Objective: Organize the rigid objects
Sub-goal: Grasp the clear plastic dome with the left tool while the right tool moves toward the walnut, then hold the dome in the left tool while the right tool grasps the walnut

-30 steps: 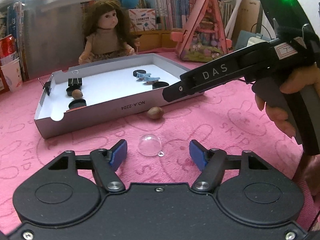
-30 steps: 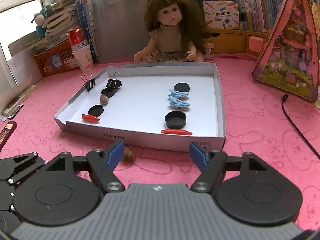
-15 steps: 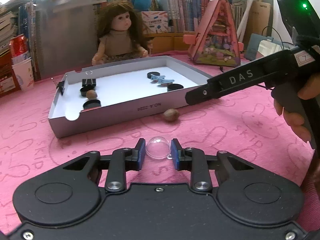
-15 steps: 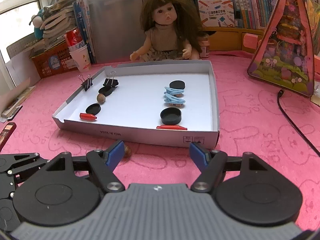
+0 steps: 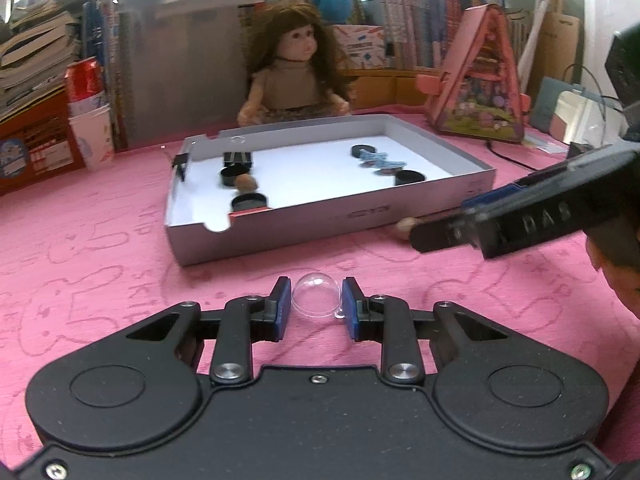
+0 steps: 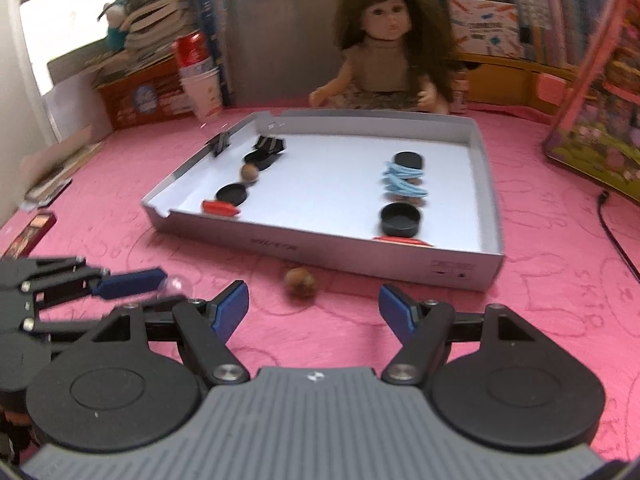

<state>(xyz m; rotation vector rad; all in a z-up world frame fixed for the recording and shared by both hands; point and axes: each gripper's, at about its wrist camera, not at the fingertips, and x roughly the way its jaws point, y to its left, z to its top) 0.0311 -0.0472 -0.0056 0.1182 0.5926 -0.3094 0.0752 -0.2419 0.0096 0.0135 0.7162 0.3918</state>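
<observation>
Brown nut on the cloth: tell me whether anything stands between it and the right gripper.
Nothing visible does. The brown nut lies on bare pink cloth just ahead of the open right gripper, in front of the tray wall. The left gripper, shut on the clear dome, sits off to the left, outside that path.

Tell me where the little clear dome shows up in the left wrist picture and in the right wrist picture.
Left wrist view: the clear dome sits low and central, between the blue pads of the left tongs.
Right wrist view: it is at the lower left, a blurred bubble at the tip of the left tongs, left of the open right tongs.
Shared landmark: the grey tray, just beyond the dome in both views.
</observation>
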